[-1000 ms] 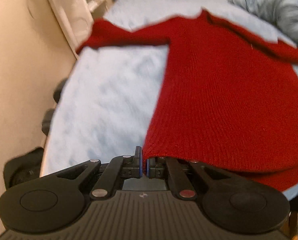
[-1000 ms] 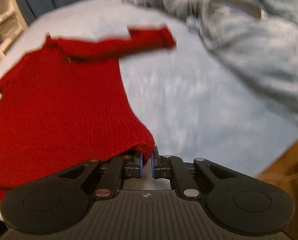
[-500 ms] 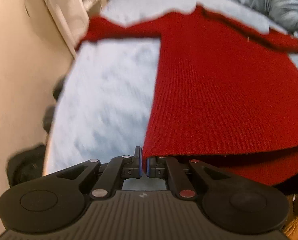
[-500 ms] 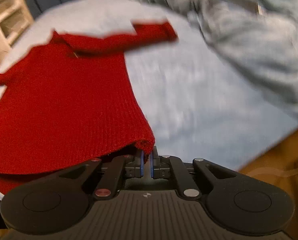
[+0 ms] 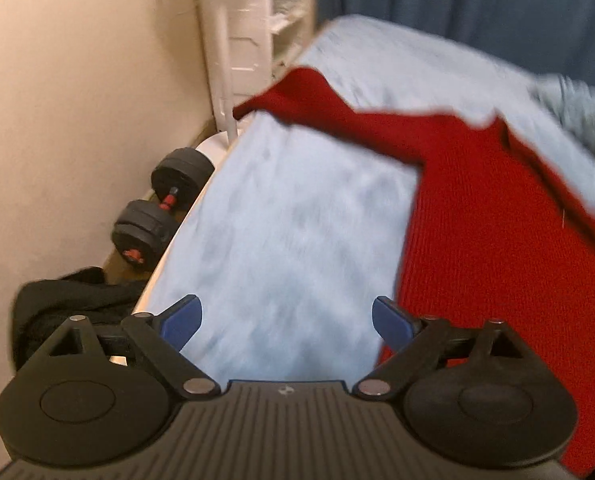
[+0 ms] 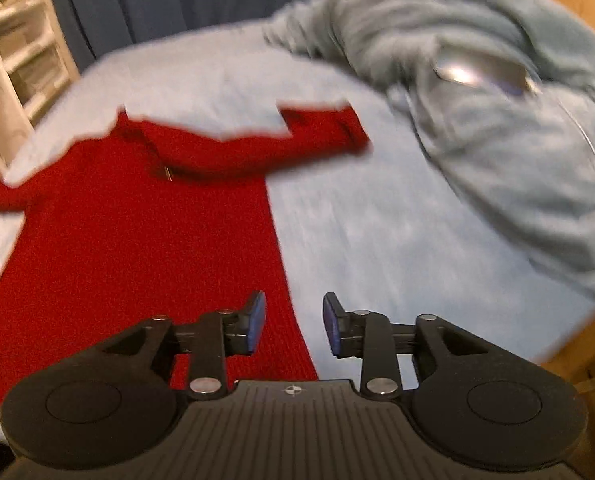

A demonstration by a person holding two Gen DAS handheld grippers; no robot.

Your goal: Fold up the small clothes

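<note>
Red sweater (image 6: 137,248): we have let go its hem, which both grippers pinched before; left gripper (image 5: 287,322) jaws opening wide, right gripper (image 6: 293,322) jaws opening narrowly, nothing gripped, garment flat on the bed (image 6: 377,248).

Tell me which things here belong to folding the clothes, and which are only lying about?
For the job: red sweater; light blue bed cover; left tongs, right tongs, both opening, nothing between them.
Lying about: grey-blue blanket; dumbbell; black cloth.

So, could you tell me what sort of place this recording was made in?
Most likely a bedroom at home. A red sweater lies spread on a bed with a light blue cover, a rumpled grey-blue blanket is heaped at its far end, and a dumbbell sits on the floor by the wall.
</note>
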